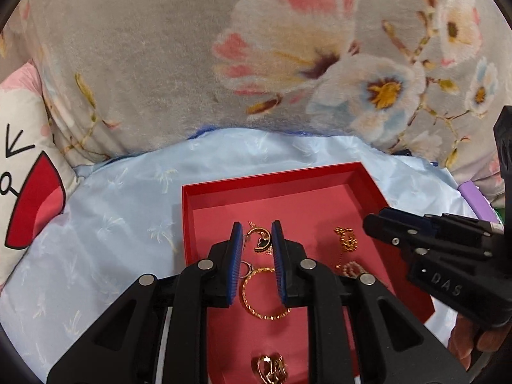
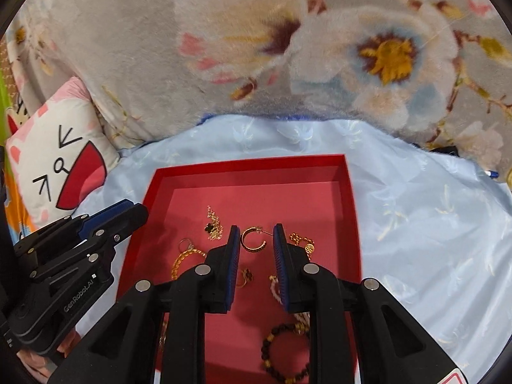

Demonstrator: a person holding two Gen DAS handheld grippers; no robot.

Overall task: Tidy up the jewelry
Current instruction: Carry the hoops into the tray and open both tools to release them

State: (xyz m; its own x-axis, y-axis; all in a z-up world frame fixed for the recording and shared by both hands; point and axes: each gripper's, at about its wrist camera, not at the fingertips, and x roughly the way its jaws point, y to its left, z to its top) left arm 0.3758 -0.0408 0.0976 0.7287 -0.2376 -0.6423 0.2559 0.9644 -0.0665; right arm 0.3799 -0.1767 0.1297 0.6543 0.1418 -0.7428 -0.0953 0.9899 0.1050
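A shallow red box point(image 1: 272, 179) lies on pale blue cloth with gold jewelry scattered inside. My left gripper point(image 1: 256, 227) hovers over it, open a little and holding nothing. Below its gap lie a half-hoop earring with a black heart point(image 1: 259, 238) and a large gold hoop point(image 1: 262, 294). A gold chain point(image 1: 347, 240) lies to the right. My right gripper point(image 2: 256, 228) also hovers above the red box point(image 2: 249, 161), narrowly open and empty, over a C-shaped hoop earring point(image 2: 252, 238). A black clover chain point(image 2: 212, 225) and a dark beaded bracelet point(image 2: 284, 352) lie nearby.
A fluffy floral blanket point(image 1: 192, 64) rises behind the box. A cartoon-face pillow point(image 2: 64, 160) sits at the left. The blue satin cloth point(image 2: 416, 224) spreads around the box. A purple curved edge point(image 1: 473, 198) shows at the far right.
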